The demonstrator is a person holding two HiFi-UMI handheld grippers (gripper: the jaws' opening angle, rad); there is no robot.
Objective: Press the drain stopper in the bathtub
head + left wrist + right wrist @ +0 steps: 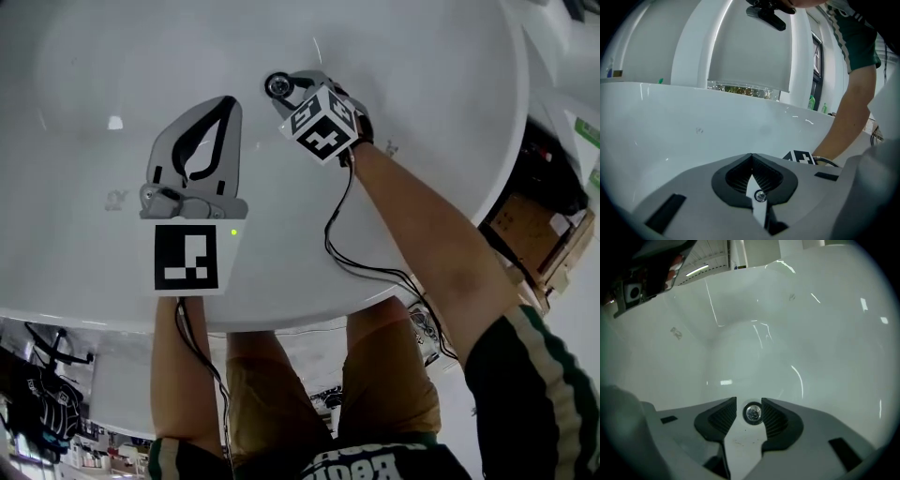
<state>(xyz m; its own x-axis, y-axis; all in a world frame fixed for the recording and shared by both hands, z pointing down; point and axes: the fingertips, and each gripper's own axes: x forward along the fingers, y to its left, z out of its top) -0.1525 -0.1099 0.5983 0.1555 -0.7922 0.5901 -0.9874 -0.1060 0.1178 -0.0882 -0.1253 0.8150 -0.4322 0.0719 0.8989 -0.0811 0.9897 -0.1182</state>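
The round chrome drain stopper (pixel 277 86) sits in the floor of the white bathtub (pixel 422 56). My right gripper (pixel 294 90) hangs just above it, pointing steeply down, its marker cube (pixel 323 122) toward me. In the right gripper view the drain stopper (pixel 753 413) shows in the gap of my right gripper (pixel 749 402); the jaws stand open and apart from it. My left gripper (pixel 228 101) hovers over the tub floor to the left with its tips together and nothing held. The left gripper (pixel 751 157) view shows the same shut tips.
The tub's near rim (pixel 281 317) runs across below my forearms. A cardboard box (pixel 527 230) and dark gear stand outside the tub at right. Green bottles (pixel 812 101) stand on a ledge past the far rim. Cables trail from both grippers.
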